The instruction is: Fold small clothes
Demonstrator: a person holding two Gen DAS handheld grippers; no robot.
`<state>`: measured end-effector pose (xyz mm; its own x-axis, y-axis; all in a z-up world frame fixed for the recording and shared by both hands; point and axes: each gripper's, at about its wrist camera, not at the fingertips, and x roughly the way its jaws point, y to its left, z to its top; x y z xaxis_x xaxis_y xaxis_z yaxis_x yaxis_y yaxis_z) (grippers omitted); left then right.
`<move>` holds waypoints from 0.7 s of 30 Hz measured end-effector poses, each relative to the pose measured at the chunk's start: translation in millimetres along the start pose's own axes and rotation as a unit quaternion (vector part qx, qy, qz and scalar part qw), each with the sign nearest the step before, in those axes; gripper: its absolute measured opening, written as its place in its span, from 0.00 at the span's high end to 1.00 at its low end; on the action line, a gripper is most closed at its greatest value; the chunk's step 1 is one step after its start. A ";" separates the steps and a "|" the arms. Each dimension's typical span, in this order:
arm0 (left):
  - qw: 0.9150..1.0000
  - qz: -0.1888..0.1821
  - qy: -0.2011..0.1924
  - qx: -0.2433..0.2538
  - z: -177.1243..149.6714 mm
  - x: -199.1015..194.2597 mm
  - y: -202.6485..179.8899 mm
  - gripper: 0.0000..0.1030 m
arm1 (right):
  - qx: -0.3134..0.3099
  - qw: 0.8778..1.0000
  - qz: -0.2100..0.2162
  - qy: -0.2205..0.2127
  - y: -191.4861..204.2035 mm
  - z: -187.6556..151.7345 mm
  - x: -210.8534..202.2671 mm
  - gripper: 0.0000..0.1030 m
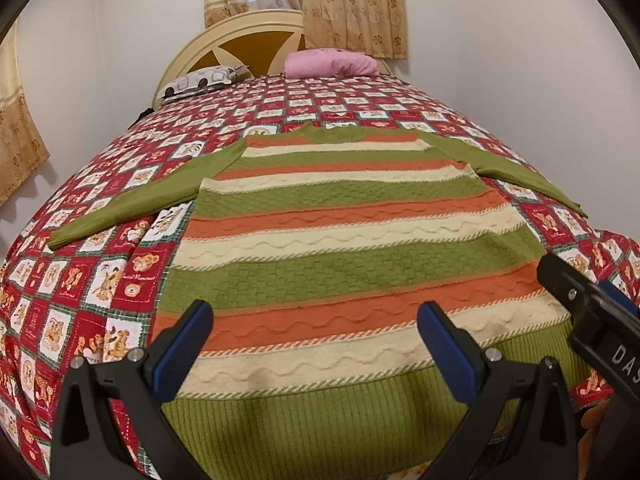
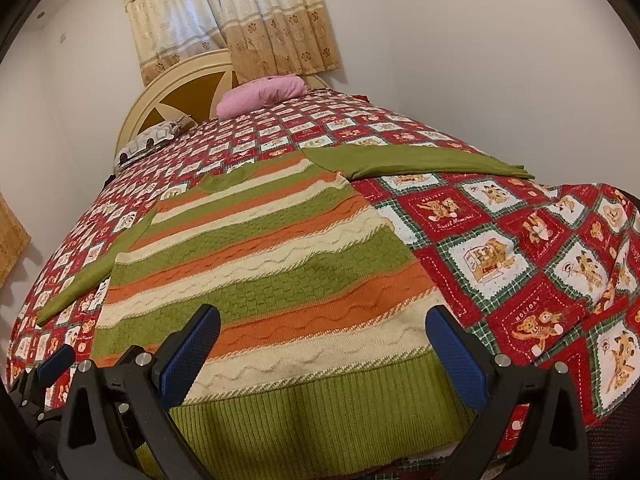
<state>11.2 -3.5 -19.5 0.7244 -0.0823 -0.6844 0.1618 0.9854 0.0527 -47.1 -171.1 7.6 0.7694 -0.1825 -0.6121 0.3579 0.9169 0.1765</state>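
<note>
A small knit sweater (image 1: 340,248) with green, orange and cream stripes lies flat on the bed, hem toward me, both green sleeves (image 1: 132,200) spread sideways. It also shows in the right wrist view (image 2: 260,272). My left gripper (image 1: 316,320) is open and empty, hovering over the hem on the left half. My right gripper (image 2: 324,328) is open and empty, over the hem's right half. The right gripper's body also shows at the right edge of the left wrist view (image 1: 592,312).
The bed carries a red patchwork quilt (image 2: 500,248) with bear squares. A pink pillow (image 1: 332,63) and a patterned pillow (image 1: 200,80) lie by the headboard (image 1: 240,40). Curtains (image 1: 320,4) hang behind. White walls flank the bed.
</note>
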 end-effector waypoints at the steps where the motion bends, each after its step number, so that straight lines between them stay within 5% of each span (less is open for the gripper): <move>1: 1.000 0.000 0.001 0.000 0.1 0.3 -0.6 0.00 | 0.000 1.000 -0.001 0.001 -0.3 -0.2 0.6 0.01; 21: 1.000 0.018 -0.008 0.010 13.7 24.6 14.6 0.00 | -0.001 1.000 -0.028 0.007 -22.2 0.5 29.0 0.01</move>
<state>40.6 6.9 -25.6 0.7401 -0.0490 -0.6707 0.1490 0.9845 0.0926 -32.5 -196.9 -13.6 0.7401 -0.2291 -0.6323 0.3999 0.9058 0.1399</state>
